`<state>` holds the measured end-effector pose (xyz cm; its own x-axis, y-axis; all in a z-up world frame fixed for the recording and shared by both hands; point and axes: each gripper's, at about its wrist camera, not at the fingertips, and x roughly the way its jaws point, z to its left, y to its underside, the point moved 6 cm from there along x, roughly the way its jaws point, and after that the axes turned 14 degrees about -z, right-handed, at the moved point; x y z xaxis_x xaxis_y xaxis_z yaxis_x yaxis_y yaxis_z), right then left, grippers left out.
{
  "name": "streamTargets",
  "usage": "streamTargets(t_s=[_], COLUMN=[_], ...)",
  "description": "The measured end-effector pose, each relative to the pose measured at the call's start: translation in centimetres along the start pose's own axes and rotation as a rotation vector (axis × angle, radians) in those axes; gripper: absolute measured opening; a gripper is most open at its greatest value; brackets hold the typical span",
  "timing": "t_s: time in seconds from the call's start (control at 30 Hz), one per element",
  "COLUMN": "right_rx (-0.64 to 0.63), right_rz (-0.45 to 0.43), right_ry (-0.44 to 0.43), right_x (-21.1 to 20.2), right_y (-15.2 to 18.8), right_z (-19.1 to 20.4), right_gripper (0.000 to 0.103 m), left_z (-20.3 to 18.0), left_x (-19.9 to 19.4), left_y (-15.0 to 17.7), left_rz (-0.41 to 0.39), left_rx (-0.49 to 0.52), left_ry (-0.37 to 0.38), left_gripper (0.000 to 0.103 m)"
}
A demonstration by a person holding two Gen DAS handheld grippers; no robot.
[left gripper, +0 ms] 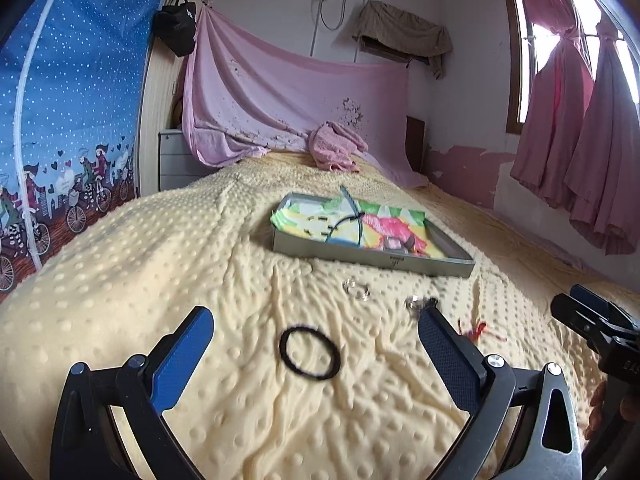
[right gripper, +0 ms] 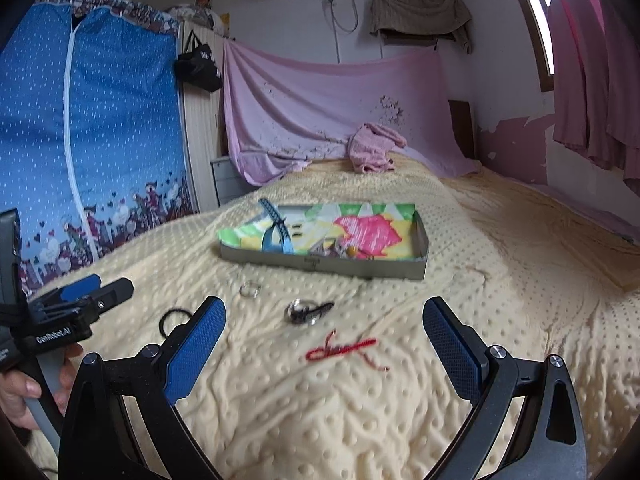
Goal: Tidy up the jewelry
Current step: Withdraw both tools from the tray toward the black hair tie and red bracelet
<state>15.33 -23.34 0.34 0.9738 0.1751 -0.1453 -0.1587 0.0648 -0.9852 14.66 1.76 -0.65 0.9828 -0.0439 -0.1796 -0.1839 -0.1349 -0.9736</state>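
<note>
A black hair tie (left gripper: pixel 310 353) lies on the yellow blanket between my open left gripper's (left gripper: pixel 316 322) fingers; it also shows in the right wrist view (right gripper: pixel 172 319). A clear ring (left gripper: pixel 356 289) (right gripper: pixel 250 289) and a silver ring with a dark piece (right gripper: pixel 306 311) (left gripper: pixel 418 303) lie nearer the grey tray (left gripper: pixel 360 254) (right gripper: pixel 324 266). A red string bracelet (right gripper: pixel 344 350) (left gripper: pixel 478 329) lies between my open right gripper's (right gripper: pixel 324 312) fingers. The tray holds a colourful cloth, a blue band (right gripper: pixel 276 226) and small pieces.
The yellow dotted blanket (right gripper: pixel 360 420) covers the bed. A pink towel (right gripper: pixel 374 146) lies at the far end below a hung pink sheet. A blue fabric wardrobe (right gripper: pixel 100 140) stands left. Pink curtains (left gripper: pixel 580 140) hang right.
</note>
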Motion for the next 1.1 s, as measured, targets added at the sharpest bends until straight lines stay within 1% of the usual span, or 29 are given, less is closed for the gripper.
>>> streamTargets(t_s=[0.27,0.47,0.57,0.73,0.83,0.87,0.97,1.0,1.1], right_rx=[-0.012,-0.016,-0.013,0.012,0.023,0.026,0.041,0.051,0.077], right_rz=[0.106,0.172,0.214,0.274,0.296,0.299,0.312,0.321,0.348], right_ry=[0.003,-0.005,0.008,0.015,0.018,0.021,0.028,0.028,0.026], right_x=[2.0,4.0,5.3,7.4,8.6,9.0,9.9,10.3,11.2], right_y=[2.7,4.1,4.8,5.9,6.4,6.6,7.1,7.3,8.1], right_z=[0.1,0.4,0.3,0.0,-0.1,-0.2,-0.5,-0.6,-0.8], right_gripper=[0.097,0.097,0.097,0.097,0.097,0.097,0.097,0.097,0.097], left_z=[0.7,1.4,1.6,1.1,0.8,0.8,0.9,0.9,0.9], left_x=[1.1,2.9,3.9,4.8,5.0,5.1,5.7,5.8,6.1], left_y=[2.7,4.3,5.0,5.5,5.5,5.5,5.6,5.7,5.8], left_rz=[0.074,0.164,0.209,0.241,0.239,0.238,0.249,0.252,0.251], left_rx=[-0.002,-0.015,-0.026,-0.020,-0.019,-0.022,-0.035,-0.037,-0.043], left_ry=[-0.010,-0.034,-0.042,-0.031,-0.016,-0.013,-0.010,-0.011,-0.004], left_gripper=[0.103,0.103,0.103,0.103,0.103,0.101,0.090,0.088,0.086])
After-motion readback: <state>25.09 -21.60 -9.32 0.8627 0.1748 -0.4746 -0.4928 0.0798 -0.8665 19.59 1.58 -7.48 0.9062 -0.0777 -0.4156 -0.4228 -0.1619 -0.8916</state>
